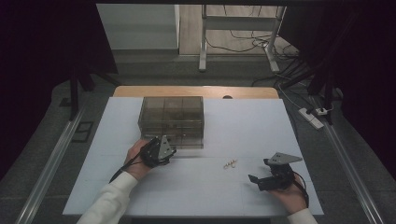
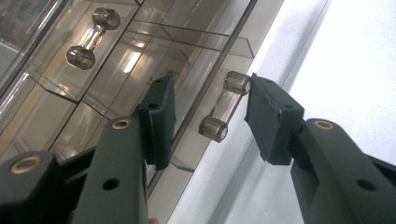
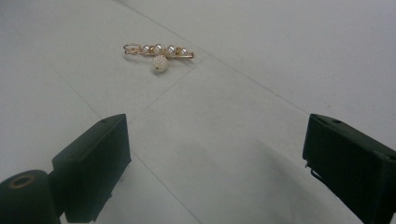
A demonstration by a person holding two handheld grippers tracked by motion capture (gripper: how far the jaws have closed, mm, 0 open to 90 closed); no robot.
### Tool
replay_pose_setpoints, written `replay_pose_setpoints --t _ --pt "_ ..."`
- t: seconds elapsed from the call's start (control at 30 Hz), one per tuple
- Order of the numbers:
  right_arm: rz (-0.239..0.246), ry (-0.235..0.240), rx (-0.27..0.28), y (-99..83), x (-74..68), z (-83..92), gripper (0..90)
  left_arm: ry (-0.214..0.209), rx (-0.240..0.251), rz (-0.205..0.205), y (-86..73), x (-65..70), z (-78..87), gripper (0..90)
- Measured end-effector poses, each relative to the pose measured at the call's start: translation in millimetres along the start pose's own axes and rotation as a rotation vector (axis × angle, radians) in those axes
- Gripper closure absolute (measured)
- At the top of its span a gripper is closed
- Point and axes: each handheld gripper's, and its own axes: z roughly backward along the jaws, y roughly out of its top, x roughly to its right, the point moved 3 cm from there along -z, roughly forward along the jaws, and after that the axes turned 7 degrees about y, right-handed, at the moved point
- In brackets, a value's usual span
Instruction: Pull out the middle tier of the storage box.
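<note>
Dim, dark-edged high view; glare on the smoky box (image 2: 140, 56).

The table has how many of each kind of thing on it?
Clear drawer box: 1
Pearl brooch: 1
Hand-held tools: 2, the left tool and the right tool
Total: 4
</note>
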Motion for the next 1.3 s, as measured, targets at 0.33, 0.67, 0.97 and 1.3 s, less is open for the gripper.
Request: replay_pose_setpoints --t 0.33,0.67,0.97,1.3 --pt "0.001 0.003 0.002 0.2 -0.1 0.4 7.4 -0.004 -0.003 -0.002 -1.4 0.8 0.1 52.1" --pt "0.001 0.003 0.002 0.2 -0.3 0.4 7.4 -0.009 -0.011 -0.006 -3.3 1.6 -1.4 52.1" --pt "0.004 0.004 -0.001 0.0 -0.3 0.0 7.5 -0.005 -0.01 -0.006 -2.9 2.5 -2.5 52.4" --pt "0.003 0.005 -0.003 -0.1 -0.3 -0.2 7.4 0.003 -0.013 -0.003 -2.9 2.5 -3.2 46.6"
